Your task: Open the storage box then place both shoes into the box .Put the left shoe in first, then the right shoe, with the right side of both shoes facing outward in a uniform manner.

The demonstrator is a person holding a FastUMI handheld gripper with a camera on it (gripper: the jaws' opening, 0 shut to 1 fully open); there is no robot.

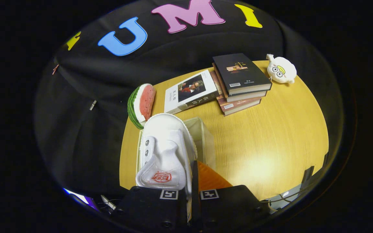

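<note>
Gripper view: gripper [193, 189] fingers pinching white shoe [165, 152], storage box [206, 139] half-hidden.

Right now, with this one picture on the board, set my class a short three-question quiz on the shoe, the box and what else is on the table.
1. True or false: the tongs are shut on the white shoe.
2. Multiple choice: what lies just beyond the shoe's toe? A) the watermelon slice toy B) the white plush toy C) the stack of books
3. Fill in: the shoe hangs over the clear storage ___ on the wooden table.

Key
1. True: the fingers are close together, pinching the shoe's side wall.
2. A. The plush sits far off beside the stack, at the table's far edge.
3. box.
</note>
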